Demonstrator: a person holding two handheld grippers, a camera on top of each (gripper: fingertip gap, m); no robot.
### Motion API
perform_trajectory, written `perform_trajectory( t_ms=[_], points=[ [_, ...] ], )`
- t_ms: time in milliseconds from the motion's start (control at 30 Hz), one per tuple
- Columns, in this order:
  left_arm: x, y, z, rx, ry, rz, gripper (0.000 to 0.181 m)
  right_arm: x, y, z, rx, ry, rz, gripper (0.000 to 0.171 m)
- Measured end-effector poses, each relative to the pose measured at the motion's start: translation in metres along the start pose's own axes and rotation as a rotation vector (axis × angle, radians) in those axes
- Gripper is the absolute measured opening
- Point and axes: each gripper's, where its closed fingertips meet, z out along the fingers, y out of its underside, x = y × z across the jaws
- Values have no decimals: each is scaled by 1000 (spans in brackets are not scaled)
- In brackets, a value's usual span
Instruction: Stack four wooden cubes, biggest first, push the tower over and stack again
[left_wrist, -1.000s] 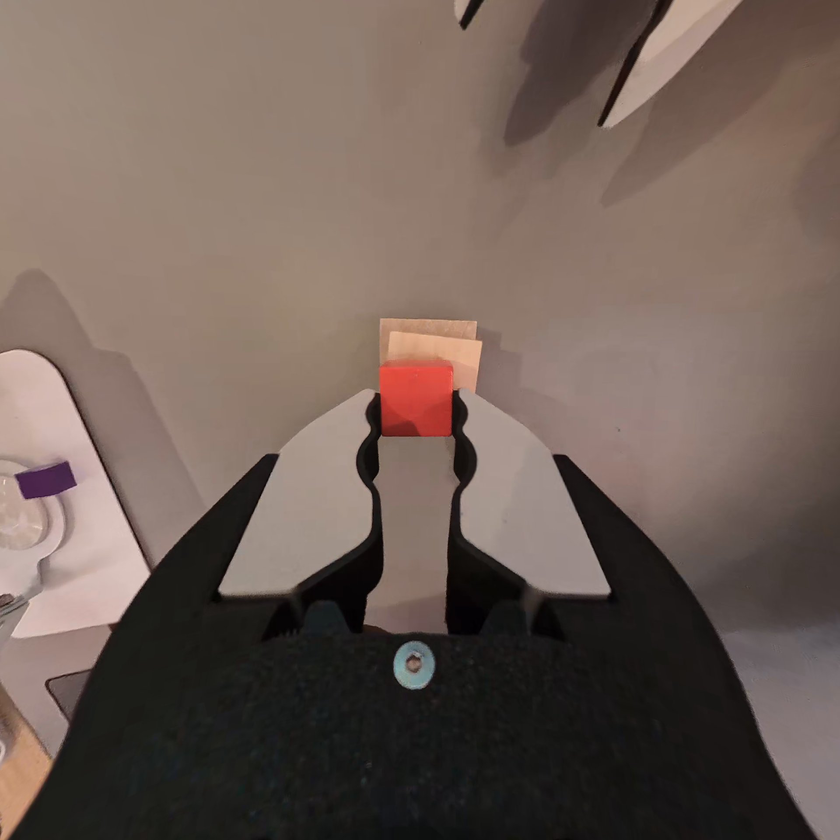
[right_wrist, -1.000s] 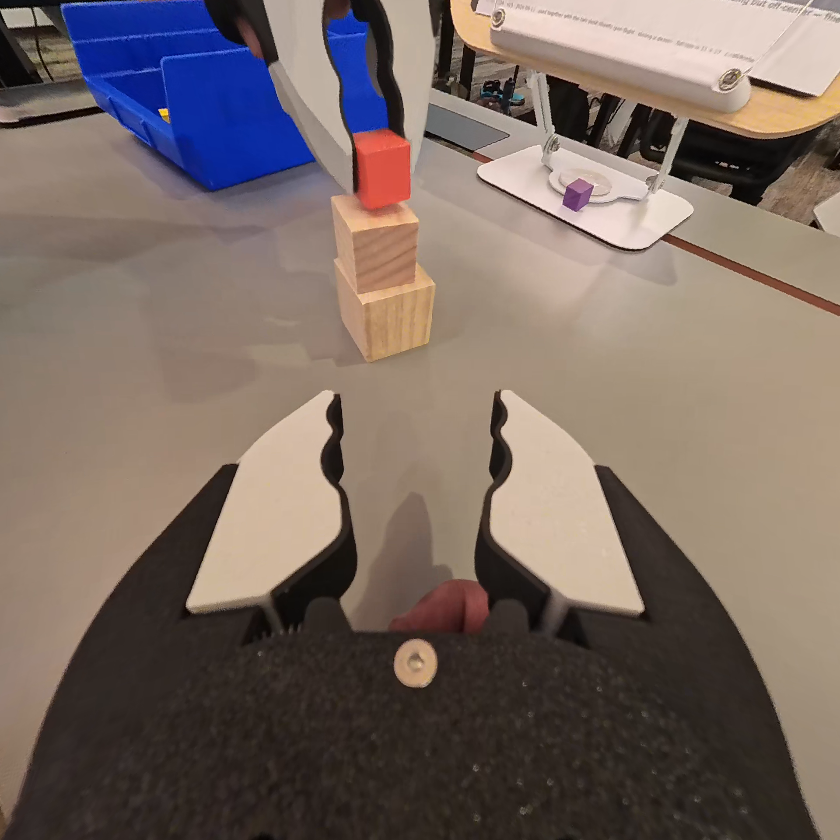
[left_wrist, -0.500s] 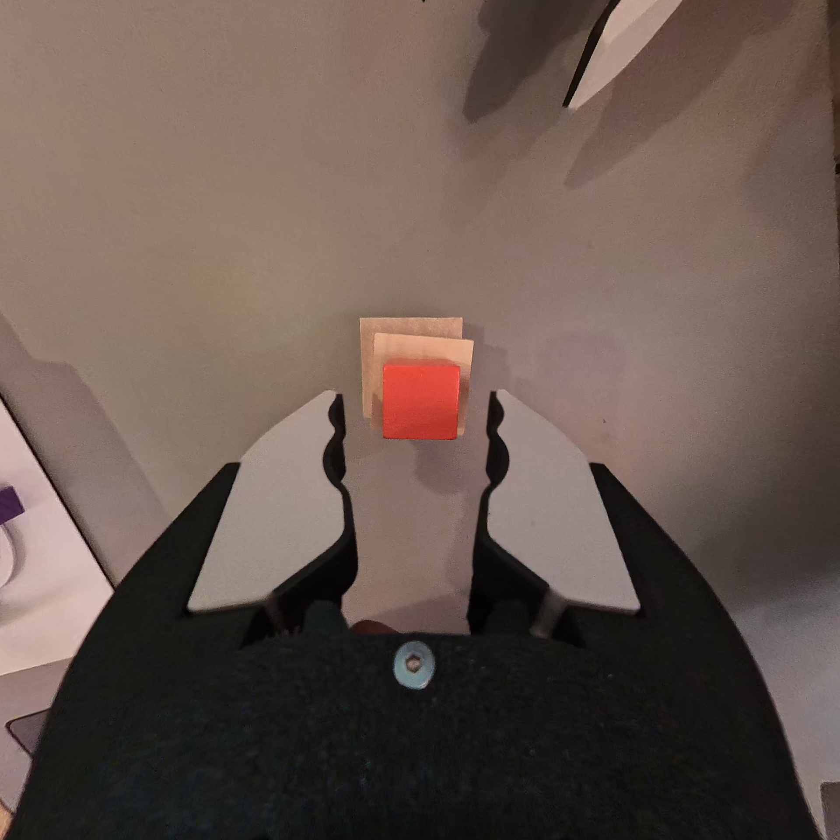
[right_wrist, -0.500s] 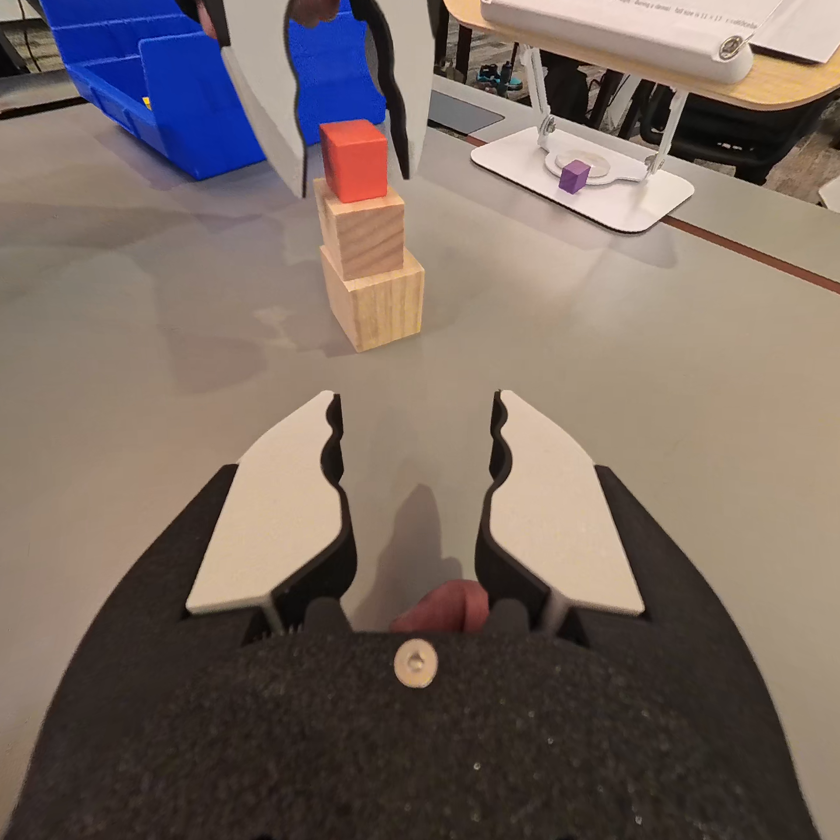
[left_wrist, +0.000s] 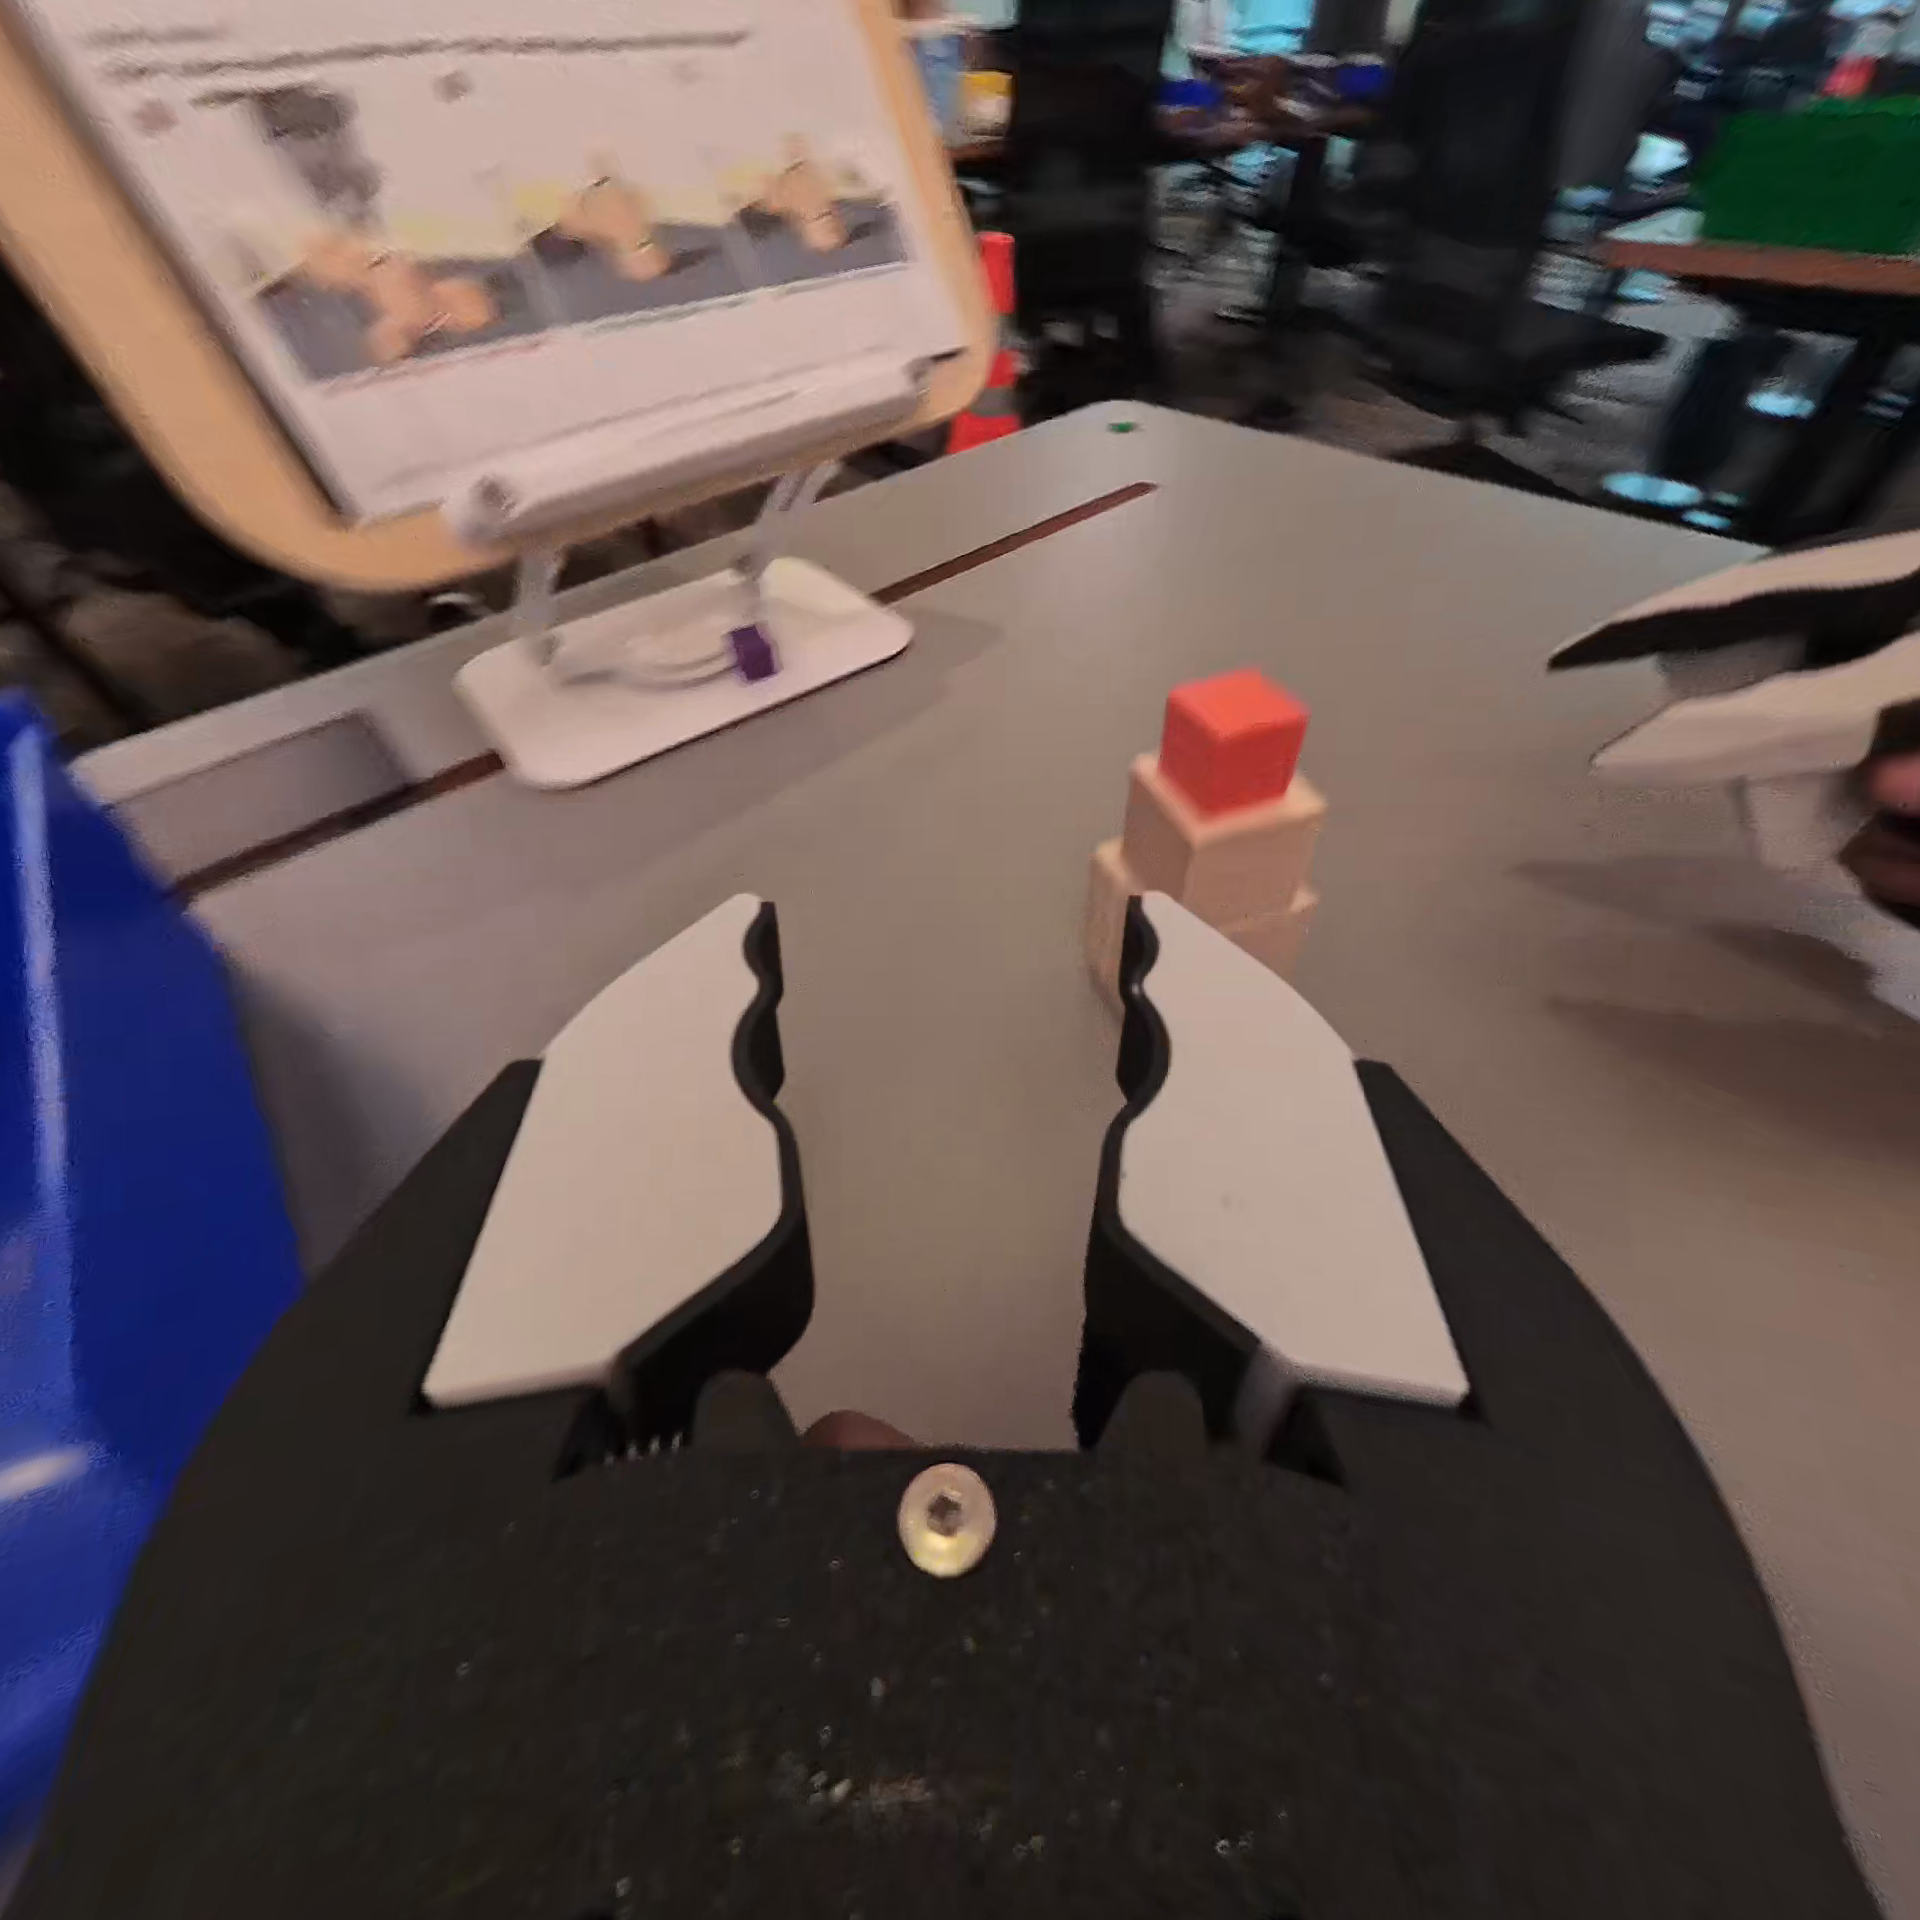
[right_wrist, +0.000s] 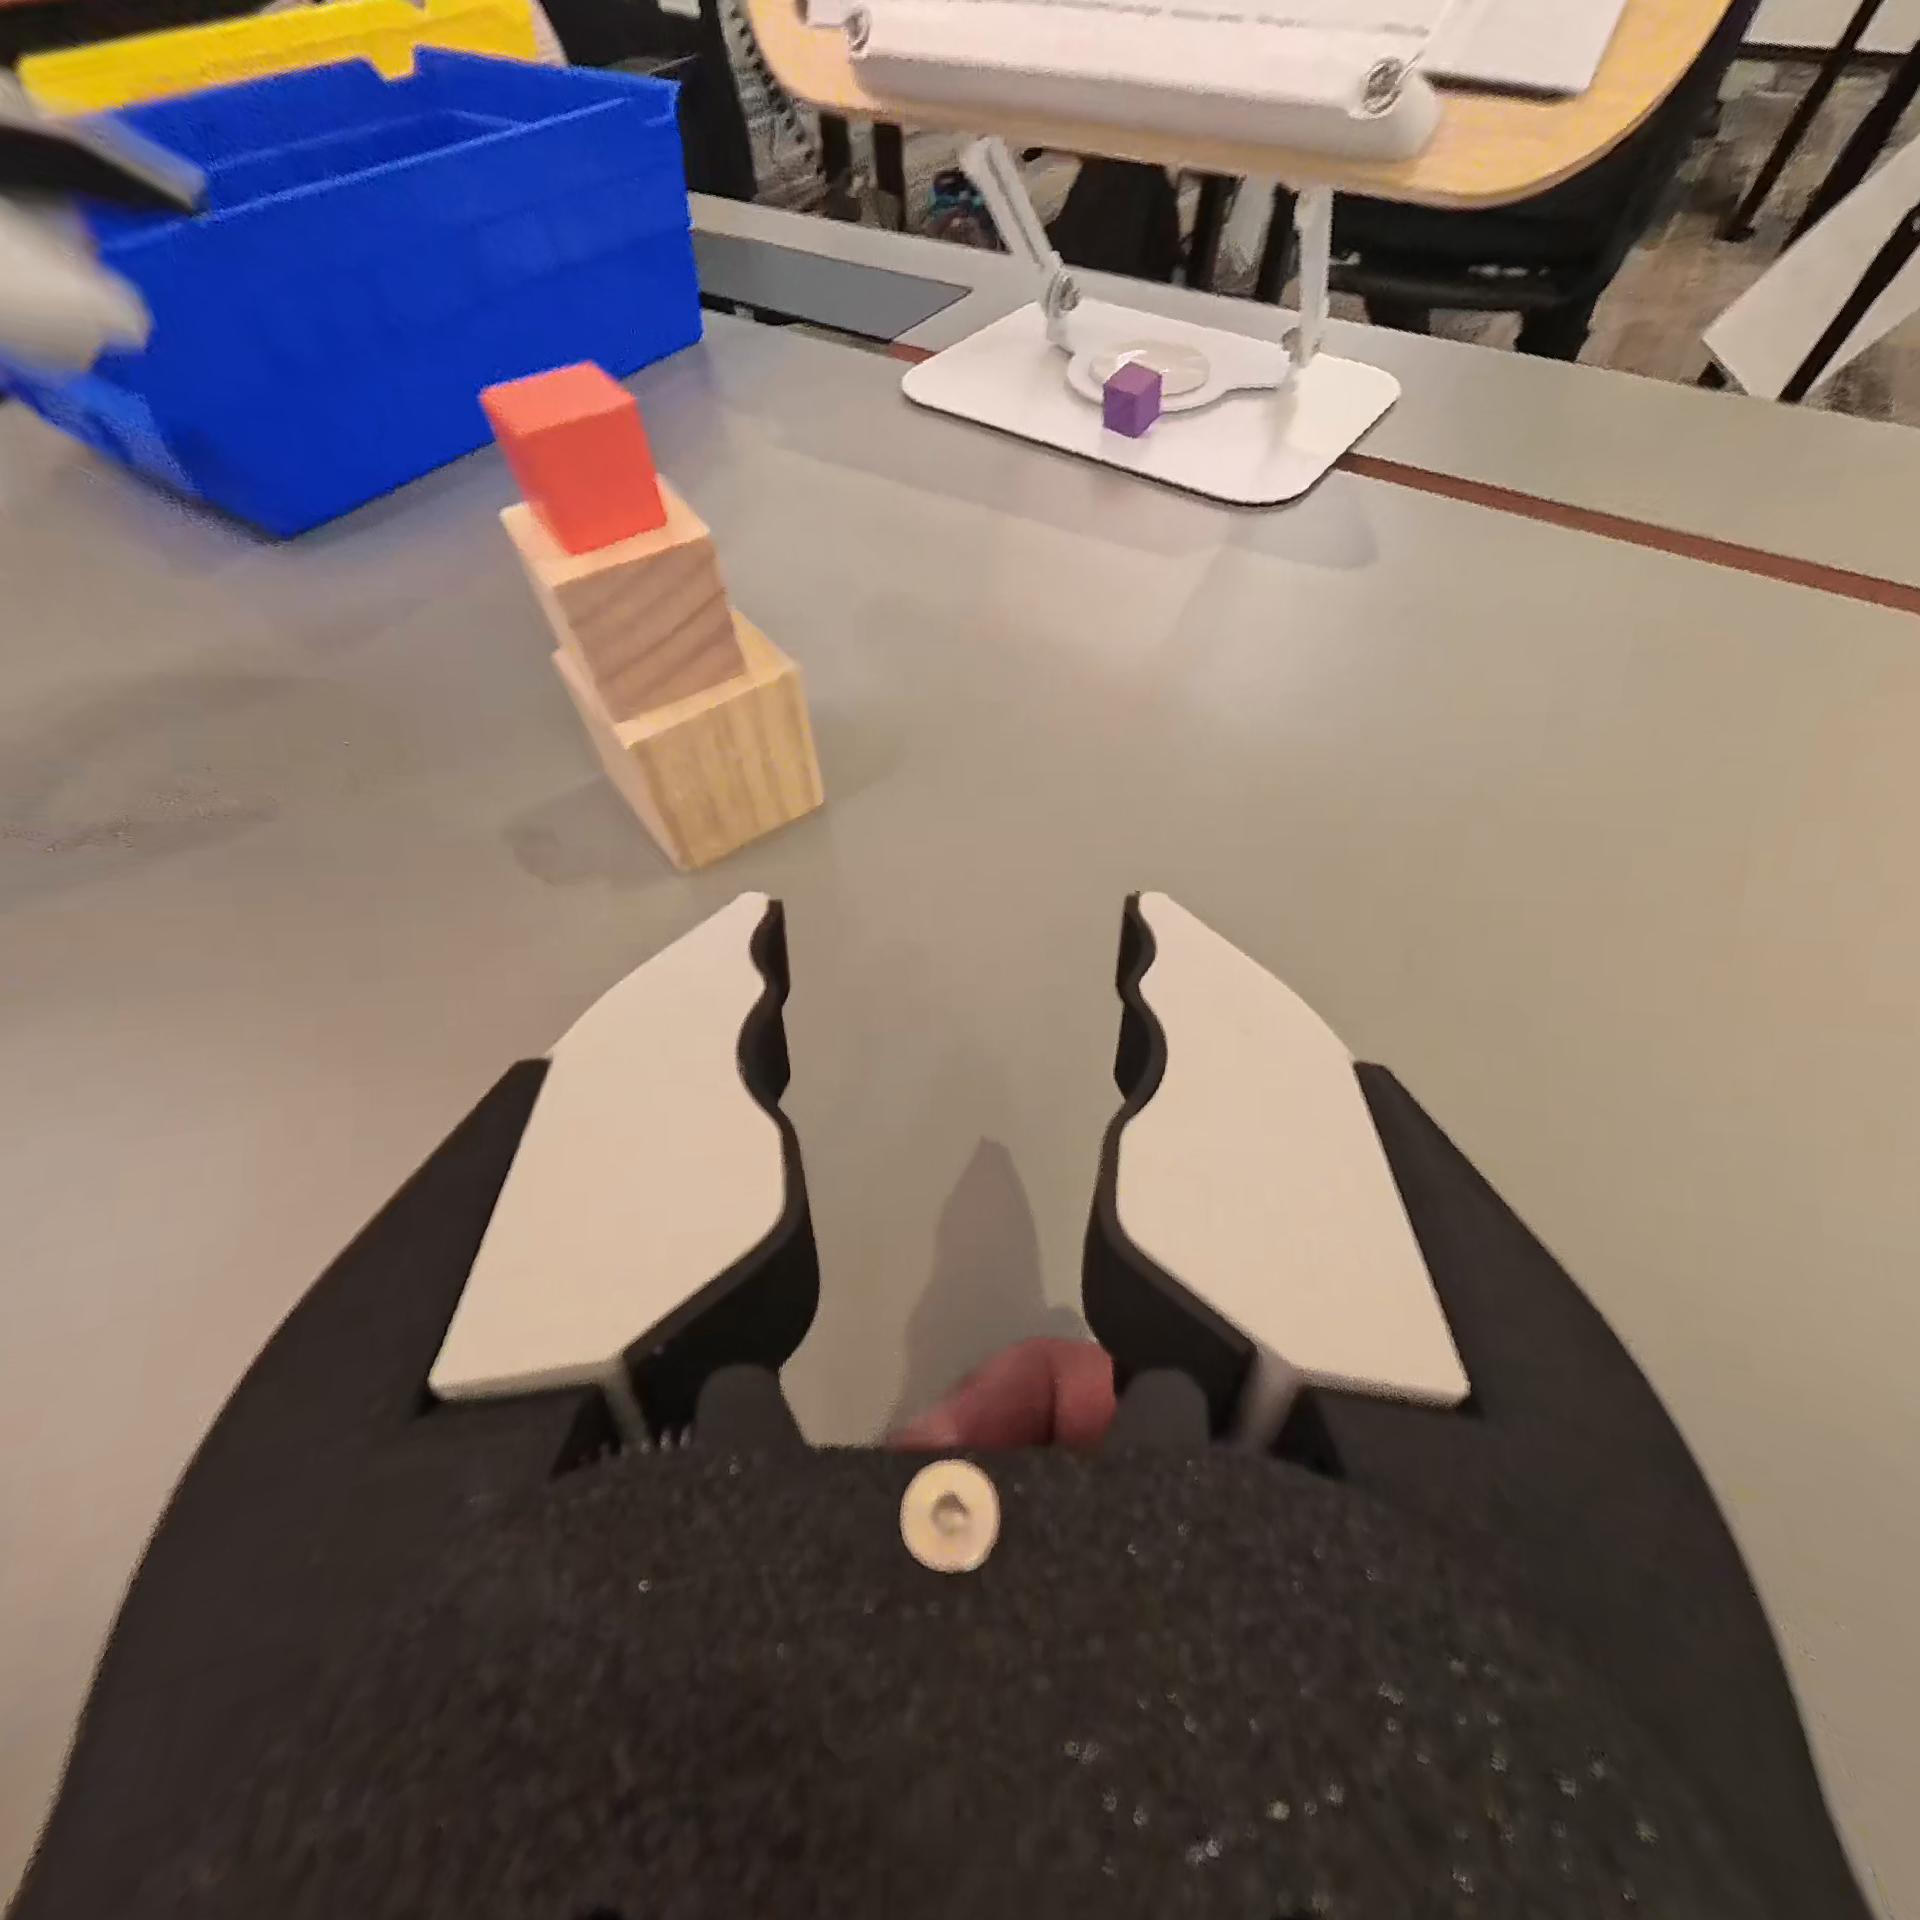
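I log a red cube (right_wrist: 575, 457) atop two stacked wooden cubes (right_wrist: 675, 675). My left gripper (left_wrist: 951, 935) and right gripper (right_wrist: 951, 935): both spread, empty. Purple cube (right_wrist: 1130, 397) sits apart on a white stand base (right_wrist: 1247, 436).

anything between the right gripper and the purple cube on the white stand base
Nothing: in the right wrist view only bare grey table runs from the right gripper to the purple cube.

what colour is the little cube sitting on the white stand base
Purple. The small cube on the stand base shows best in the right wrist view.
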Motion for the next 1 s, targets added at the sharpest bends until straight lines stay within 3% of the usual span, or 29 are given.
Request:
perform_trajectory(
  t_ms=[67, 200, 367, 567, 700, 1000],
  points=[
    [-6, 28, -18, 4, -123, -55, 68, 5, -14, 15, 22, 29, -14, 60],
    [-2, 50, -36, 22, -188, -89, 69, 24, -53, 71, 41, 64, -124, 62],
    [-3, 46, -46, 68, -220, -118, 67, 39, -93, 164, 57, 48, -163, 62],
    [2, 47, -43, 62, -203, -94, 65, 52, -95, 259, -49, 102, -106, 65],
    [7, 45, -43, 75, -193, -62, 63, 68, -91, 290, -104, 189, -70, 64],
    [18, 40, -43, 102, -160, -39, 61, 83, -89, 321, -205, 348, 47, 61]
  ],
)
